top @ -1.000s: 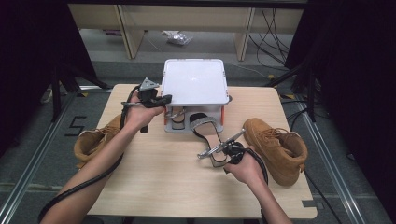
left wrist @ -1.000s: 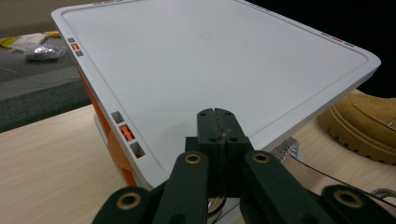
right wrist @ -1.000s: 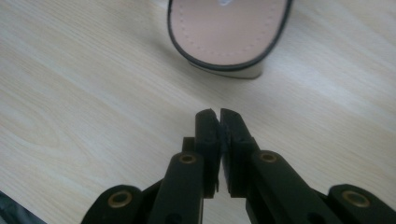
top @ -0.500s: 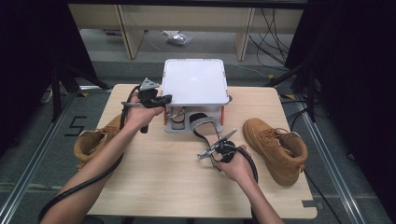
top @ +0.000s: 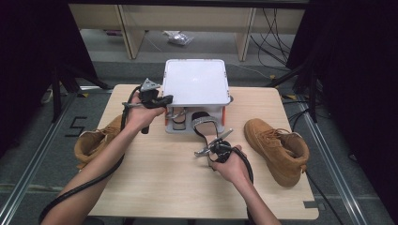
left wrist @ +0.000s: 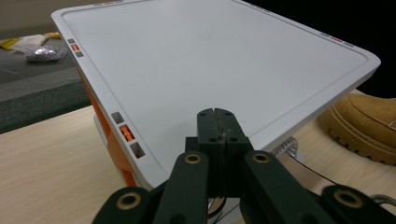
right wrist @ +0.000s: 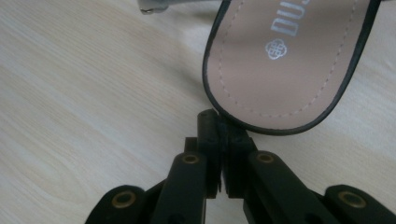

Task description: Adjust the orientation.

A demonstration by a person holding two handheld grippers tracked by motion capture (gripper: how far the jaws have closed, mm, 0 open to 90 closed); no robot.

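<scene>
A black-strapped sandal (top: 202,123) with a beige insole (right wrist: 280,60) lies on the table in front of a white-topped rack (top: 195,84). My right gripper (top: 210,146) has its tips (right wrist: 218,119) right at the sandal's toe edge. Its jaws have just been closing and now stand shut, and I see nothing between the pads. My left gripper (top: 167,99) is held up at the rack's left front corner. In the left gripper view its jaws (left wrist: 218,116) are shut and empty over the white top (left wrist: 210,56).
A tan boot (top: 277,147) lies on its side at the table's right, just right of my right hand; its sole shows past the rack (left wrist: 364,121). A second tan boot (top: 91,140) sits at the left edge, partly behind my left forearm. More footwear (top: 177,119) is tucked under the rack.
My right hand has moved left, away from the right boot and up to the sandal. The left hand has stayed at the rack's corner.
</scene>
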